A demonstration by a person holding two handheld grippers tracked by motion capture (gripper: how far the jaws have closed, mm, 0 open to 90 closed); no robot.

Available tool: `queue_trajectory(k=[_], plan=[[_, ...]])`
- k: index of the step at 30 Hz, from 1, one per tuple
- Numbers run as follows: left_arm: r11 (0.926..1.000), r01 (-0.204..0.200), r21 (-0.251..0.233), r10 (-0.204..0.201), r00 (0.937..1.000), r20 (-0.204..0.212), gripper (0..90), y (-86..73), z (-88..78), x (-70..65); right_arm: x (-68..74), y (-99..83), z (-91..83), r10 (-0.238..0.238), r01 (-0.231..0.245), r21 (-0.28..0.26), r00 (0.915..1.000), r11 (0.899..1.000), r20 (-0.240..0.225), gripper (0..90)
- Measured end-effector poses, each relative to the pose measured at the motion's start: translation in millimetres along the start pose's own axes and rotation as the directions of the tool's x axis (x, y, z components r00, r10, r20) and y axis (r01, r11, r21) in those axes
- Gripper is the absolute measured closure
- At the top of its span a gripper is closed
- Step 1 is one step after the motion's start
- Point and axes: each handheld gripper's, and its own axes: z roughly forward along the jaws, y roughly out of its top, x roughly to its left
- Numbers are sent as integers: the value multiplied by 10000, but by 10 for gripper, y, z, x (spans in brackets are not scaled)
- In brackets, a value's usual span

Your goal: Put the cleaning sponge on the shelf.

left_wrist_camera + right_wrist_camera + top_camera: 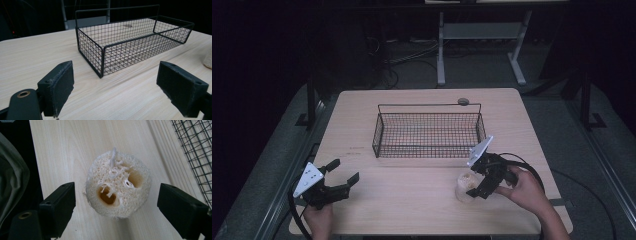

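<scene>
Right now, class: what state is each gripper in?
Left gripper: open, holding nothing.
Right gripper: open, jaws either side of the loofah, not gripping it.

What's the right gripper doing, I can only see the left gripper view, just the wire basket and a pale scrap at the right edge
Observer: That scrap is a loofah sponge; the right gripper hangs over it, jaws open on either side.
Operator: Gripping it?
Observer: No, gaps show between both pads and the sponge.
Operator: Where's the sponge relative to the basket?
Observer: On the table, just in front of the basket at its right end, outside it.
Operator: And my left gripper?
Observer: The left gripper is open near the table's front-left corner.
</scene>
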Motion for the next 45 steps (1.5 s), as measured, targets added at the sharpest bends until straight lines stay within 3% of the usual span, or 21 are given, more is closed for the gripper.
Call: queue_trajectory(k=[14, 29, 32, 45], plan=[[10000, 16, -28, -16, 10000, 4, 138, 2, -3, -2, 2, 98, 107, -217, 221, 467, 9997, 9987, -102, 145], [10000, 5, -40, -5, 10000, 11, 138, 3, -4, -3, -26, 107, 218, -135, 152, 766, 9997, 9970, -217, 150], [10000, 23, -45, -23, 10000, 12, 138, 2, -4, -2, -29, 107, 240, -172, 195, 797, 9994, 9966, -301, 206], [10000, 23, -50, -23, 10000, 25, 138, 2, -3, -2, -28, 119, 262, -172, 200, 896, 9993, 9958, -323, 270]])
